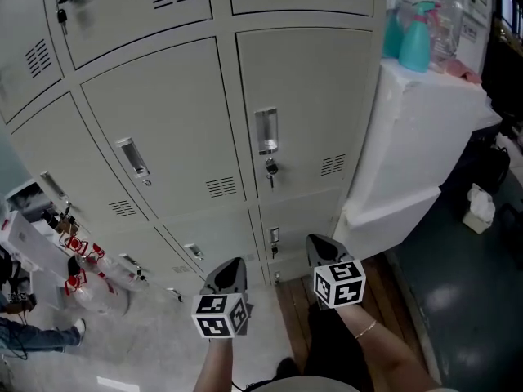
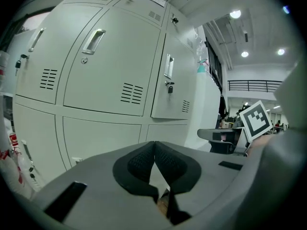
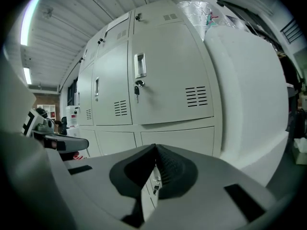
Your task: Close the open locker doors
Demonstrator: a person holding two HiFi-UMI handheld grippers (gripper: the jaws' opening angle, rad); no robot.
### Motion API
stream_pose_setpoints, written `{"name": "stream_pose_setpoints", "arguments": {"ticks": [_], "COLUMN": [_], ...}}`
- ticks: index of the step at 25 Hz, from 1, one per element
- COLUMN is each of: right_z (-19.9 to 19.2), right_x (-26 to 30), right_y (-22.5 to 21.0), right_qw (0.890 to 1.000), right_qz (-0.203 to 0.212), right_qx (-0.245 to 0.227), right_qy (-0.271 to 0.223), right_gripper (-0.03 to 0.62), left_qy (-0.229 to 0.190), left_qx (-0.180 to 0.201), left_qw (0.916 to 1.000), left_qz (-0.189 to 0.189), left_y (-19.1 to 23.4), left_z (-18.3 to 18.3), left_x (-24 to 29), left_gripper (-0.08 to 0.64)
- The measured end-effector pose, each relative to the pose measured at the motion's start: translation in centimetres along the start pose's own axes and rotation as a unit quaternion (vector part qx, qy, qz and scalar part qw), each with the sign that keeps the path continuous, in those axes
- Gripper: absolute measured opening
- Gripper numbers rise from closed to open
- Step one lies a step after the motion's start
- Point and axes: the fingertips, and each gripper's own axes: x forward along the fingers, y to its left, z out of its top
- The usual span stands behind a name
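Observation:
A wall of grey locker doors [image 1: 163, 137] fills the head view, and every door I can see lies flush with its frame. One door [image 1: 298, 113] has a recessed handle [image 1: 266, 131] with a key [image 1: 270, 168] hanging under it. My left gripper [image 1: 231, 269] and right gripper [image 1: 323, 247] hover side by side, low in front of the bottom row, touching nothing. In the left gripper view the left gripper [image 2: 154, 143] is shut and empty, facing the doors [image 2: 110, 66]. The right gripper [image 3: 156, 146] is also shut and empty, pointing at the keyed door [image 3: 163, 75].
A white cabinet [image 1: 417, 137] stands against the lockers on the right, with a teal spray bottle [image 1: 417, 43] on top. Plastic bottles and clutter [image 1: 82, 268] sit low on the left. A small white box [image 1: 478, 207] lies on the dark floor at right.

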Motion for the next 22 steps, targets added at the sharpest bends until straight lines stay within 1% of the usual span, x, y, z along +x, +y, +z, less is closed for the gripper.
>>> {"name": "stream_pose_setpoints", "arguments": {"ticks": [12, 22], "right_z": [-2.6, -4.8], "right_x": [-8.4, -13.7], "right_y": [-3.1, -4.2], "right_qw": [0.997, 0.993], "right_qz": [-0.063, -0.105], "right_qx": [0.036, 0.058], "right_qy": [-0.004, 0.001], "right_gripper": [0.002, 0.002], "left_qy": [0.006, 0.015], "left_qx": [0.027, 0.038], "left_qw": [0.9978, 0.9946], "left_qz": [-0.06, -0.095], "left_y": [-5.6, -8.7], "left_z": [-0.7, -1.8], "left_x": [-0.4, -1.2], "left_gripper": [0.02, 0.02]}}
